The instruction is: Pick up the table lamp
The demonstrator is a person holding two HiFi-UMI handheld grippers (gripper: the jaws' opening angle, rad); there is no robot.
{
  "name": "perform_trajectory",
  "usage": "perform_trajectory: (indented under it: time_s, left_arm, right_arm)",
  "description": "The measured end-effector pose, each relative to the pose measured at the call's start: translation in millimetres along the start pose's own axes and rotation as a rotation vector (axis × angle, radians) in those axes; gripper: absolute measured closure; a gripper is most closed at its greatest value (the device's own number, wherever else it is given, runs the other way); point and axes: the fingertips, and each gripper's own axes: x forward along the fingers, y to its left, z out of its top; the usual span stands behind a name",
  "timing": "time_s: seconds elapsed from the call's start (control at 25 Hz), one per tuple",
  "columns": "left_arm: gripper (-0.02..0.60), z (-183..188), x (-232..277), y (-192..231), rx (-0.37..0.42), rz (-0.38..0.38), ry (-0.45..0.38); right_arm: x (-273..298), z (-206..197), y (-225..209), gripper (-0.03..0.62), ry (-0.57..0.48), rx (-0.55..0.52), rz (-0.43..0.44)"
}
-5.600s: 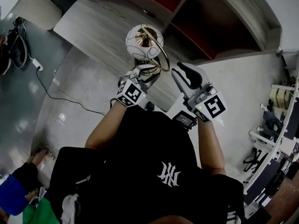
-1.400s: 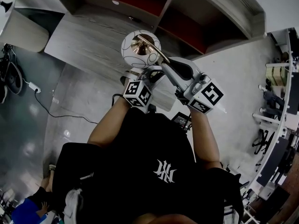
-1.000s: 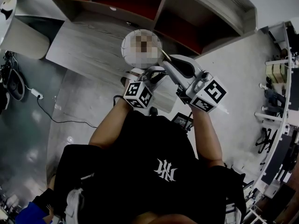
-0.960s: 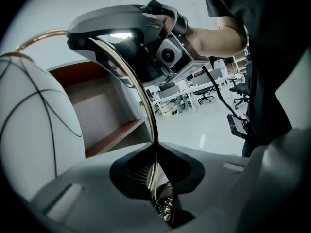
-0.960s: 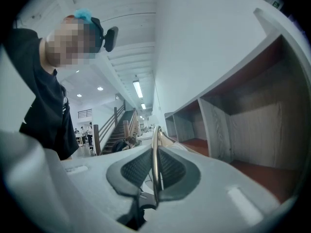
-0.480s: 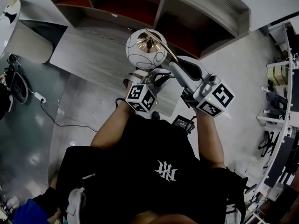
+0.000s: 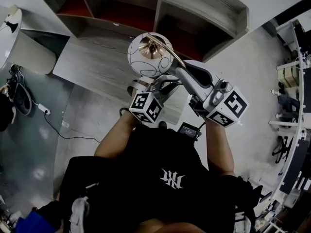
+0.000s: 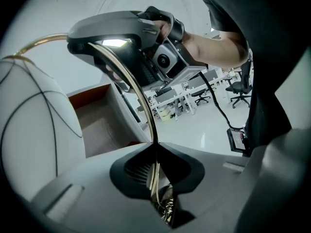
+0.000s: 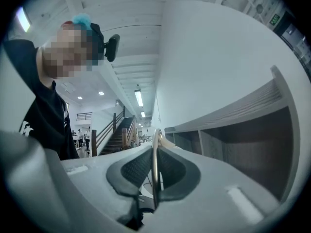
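The table lamp has a white globe (image 7: 148, 56) with thin dark lines and a gold metal ring (image 7: 171, 55) around it. It hangs in the air over a wooden counter (image 7: 95, 64), carried by both grippers. My left gripper (image 7: 149, 83) is shut on the gold ring (image 8: 140, 93) just below the globe (image 8: 34, 125). From the right, my right gripper (image 7: 183, 73) is shut on the same ring (image 9: 155, 166). In the left gripper view the right gripper (image 8: 112, 39) clamps the ring higher up. The lamp's base is hidden behind the grippers.
A wooden shelf unit with red-backed compartments (image 7: 124, 11) stands behind the counter. A white rounded seat (image 7: 22, 50) and a cable with a plug (image 7: 53, 118) are at the left on the grey floor. Office desks and chairs (image 7: 291, 130) line the right side.
Both grippers have risen together with the lamp, which now sits a little closer to the head camera. The grip on the ring is unchanged.
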Motion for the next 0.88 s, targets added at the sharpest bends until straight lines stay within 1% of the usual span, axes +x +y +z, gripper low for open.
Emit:
perform_trajectory:
  time_s: [0.16,0.56,0.88]
  left_arm:
    - [0.538,16,-1,6,0.005,0.007,-0.006]
    - [0.538,37,-9,8,0.029,0.003,-0.009]
    - [0.538,59,-8,8,0.035,0.000,-0.014]
  right_arm:
    - [-5,16,4,0.554,-0.011,-0.025,0.006]
    - [-15,39,6,0.554,-0.059,-0.029,0.003]
    - [-28,56,13,0.554,-0.050,-0.051,0.017]
